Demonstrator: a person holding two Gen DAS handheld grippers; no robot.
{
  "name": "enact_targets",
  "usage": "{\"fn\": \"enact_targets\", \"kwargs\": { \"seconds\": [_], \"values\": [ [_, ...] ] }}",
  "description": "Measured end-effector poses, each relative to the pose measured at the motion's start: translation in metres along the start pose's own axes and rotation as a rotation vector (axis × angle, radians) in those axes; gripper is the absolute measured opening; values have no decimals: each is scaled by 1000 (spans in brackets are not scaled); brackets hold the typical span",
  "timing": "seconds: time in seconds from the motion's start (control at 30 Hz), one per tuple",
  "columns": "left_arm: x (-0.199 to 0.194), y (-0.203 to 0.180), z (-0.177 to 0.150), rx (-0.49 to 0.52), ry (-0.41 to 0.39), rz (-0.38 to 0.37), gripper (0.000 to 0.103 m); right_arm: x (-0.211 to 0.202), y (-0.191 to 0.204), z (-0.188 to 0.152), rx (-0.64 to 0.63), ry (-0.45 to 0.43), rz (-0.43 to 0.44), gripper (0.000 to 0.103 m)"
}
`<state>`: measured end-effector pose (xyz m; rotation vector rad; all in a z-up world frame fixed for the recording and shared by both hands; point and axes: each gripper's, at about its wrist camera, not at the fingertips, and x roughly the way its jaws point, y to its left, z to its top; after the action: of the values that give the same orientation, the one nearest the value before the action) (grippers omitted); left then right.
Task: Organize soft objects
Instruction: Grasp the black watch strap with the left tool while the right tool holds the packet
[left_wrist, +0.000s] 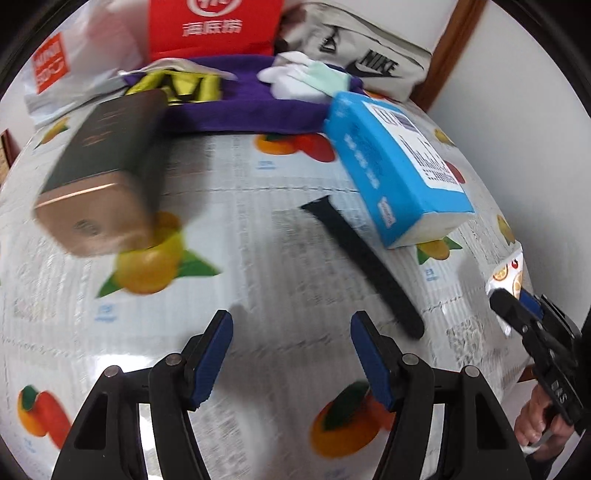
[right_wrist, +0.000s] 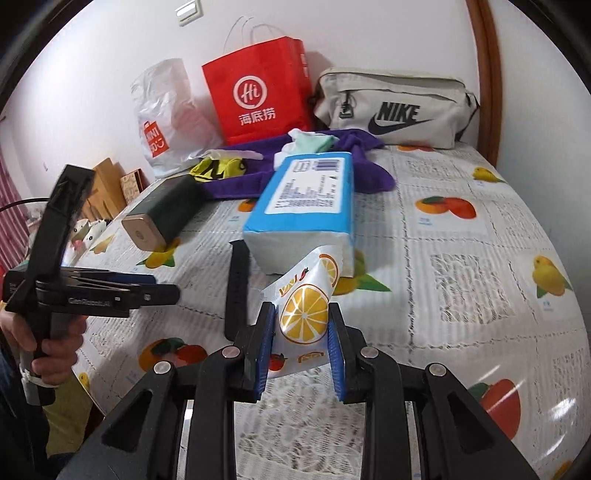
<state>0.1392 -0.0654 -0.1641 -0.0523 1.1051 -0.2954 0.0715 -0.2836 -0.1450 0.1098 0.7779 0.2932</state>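
1. Right now the right gripper (right_wrist: 301, 338) pinches a glossy snack pouch (right_wrist: 304, 308) printed with lemon slices, its blue pads pressed on both sides of the packet, which sticks up tilted above the table
2. Over on the other side, the left gripper (left_wrist: 291, 354) hovers above the tablecloth (left_wrist: 258, 229) with its jaws spread and nothing between them; in the right wrist view it shows at the left edge, held by a hand (right_wrist: 48, 350)
3. A black strap (left_wrist: 364, 266) lies flat on the cloth just ahead of the left gripper, its far end close to the blue tissue pack (left_wrist: 395, 166)
4. The tissue pack rests on the table with its white label facing up, just behind the raised pouch in the right wrist view
5. A dark box with a gold end cap (left_wrist: 99, 173) lies on its side to the left, blurred in the left wrist view
6. Farther back, a purple cloth (left_wrist: 243, 107) is spread out with a yellow and black item (left_wrist: 177, 86) and pale folded fabric (left_wrist: 306, 79) on it
7. Against the wall stand a white plastic bag (right_wrist: 166, 118), a red paper bag (right_wrist: 258, 92) and a grey Nike bag (right_wrist: 395, 107)
8. The cloth is white with printed fruit and covers the whole table
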Motion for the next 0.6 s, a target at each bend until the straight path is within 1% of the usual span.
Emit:
{"fn": "enact_targets", "kwargs": {
  "seconds": [0.03, 0.1, 0.17, 0.2, 0.33, 0.4, 0.47, 0.6],
  "values": [
    [4, -5, 2, 9, -3, 3, 72, 0, -3, -1, 4, 2, -3, 27],
    [10, -16, 7, 26, -8, 5, 74, -2, -7, -2, 4, 0, -15, 28],
    [15, -24, 11, 31, -10, 15, 80, -4, -12, -3, 4, -3, -12, 28],
    [18, -28, 13, 36, -12, 23, 81, -4, -14, -4, 7, -2, -13, 28],
    [30, -45, 22, 61, -14, 82, 87, -3, -25, -7, 23, 5, -15, 28],
    [38, -55, 26, 88, -17, 141, 88, -1, -29, -8, 33, 8, -17, 28],
    [41, -58, 27, 92, -25, 159, 92, 0, -34, -8, 43, 11, -16, 28],
    [38, -46, 26, 82, -31, 172, 92, -1, -36, -9, 50, 13, -14, 28]
  ]
}}
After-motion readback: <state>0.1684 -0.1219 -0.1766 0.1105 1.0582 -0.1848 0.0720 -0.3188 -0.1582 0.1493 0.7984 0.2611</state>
